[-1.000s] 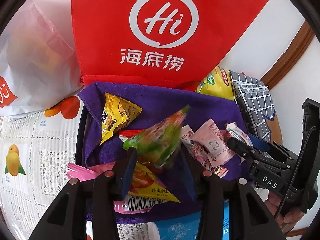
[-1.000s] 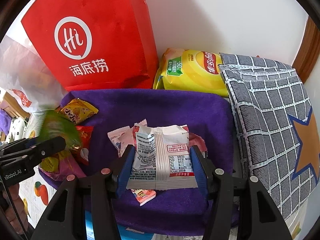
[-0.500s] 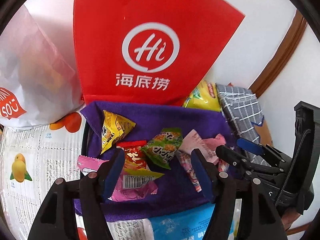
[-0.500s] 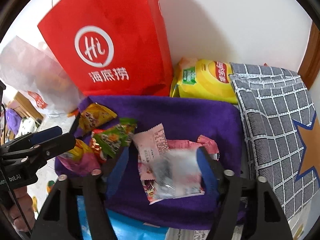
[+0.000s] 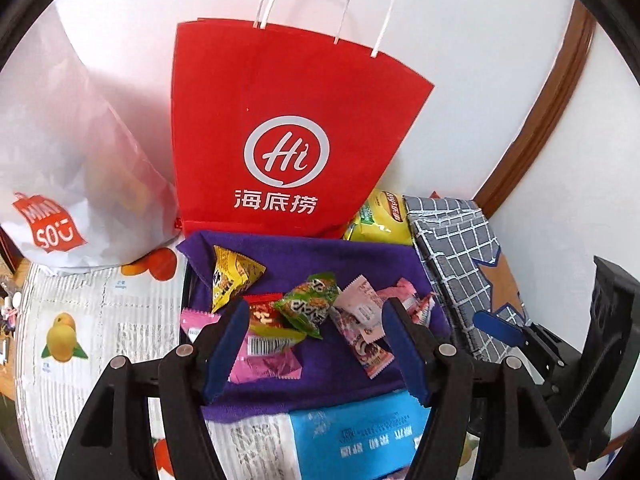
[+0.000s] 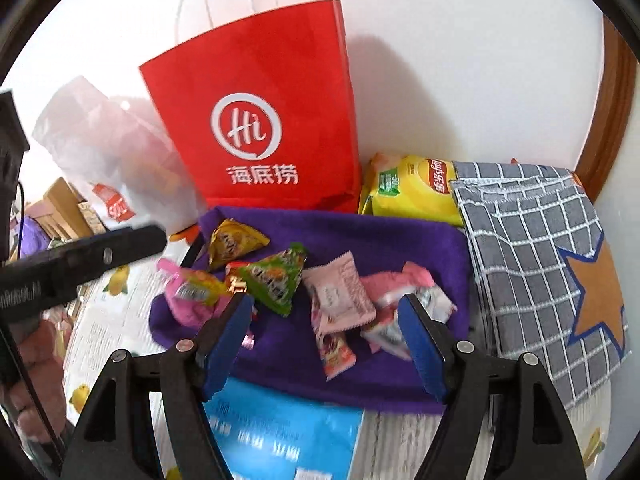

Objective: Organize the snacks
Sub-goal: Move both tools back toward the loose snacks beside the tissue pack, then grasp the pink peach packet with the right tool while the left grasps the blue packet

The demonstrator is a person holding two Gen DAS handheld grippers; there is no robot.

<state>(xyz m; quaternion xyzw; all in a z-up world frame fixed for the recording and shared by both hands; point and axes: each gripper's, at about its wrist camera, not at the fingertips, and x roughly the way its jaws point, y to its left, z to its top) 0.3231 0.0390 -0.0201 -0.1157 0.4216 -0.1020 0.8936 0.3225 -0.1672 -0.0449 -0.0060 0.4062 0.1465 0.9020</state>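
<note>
Both claws hang above the purple cloth with nothing between their pads: the left claw sits wide open, and the right claw has just been opening. The snacks lie loose on the cloth, a green packet and yellow packet toward the left, pink wrappers to the right. A red paper bag stands on the far side against the wall.

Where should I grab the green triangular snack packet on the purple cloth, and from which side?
Take the green triangular packet by its raised top corner, coming down from above with open jaws. It stands puffed like a pyramid on the purple cloth, and red and pink packets crowd its base, so a low side approach would probably snag them.
</note>
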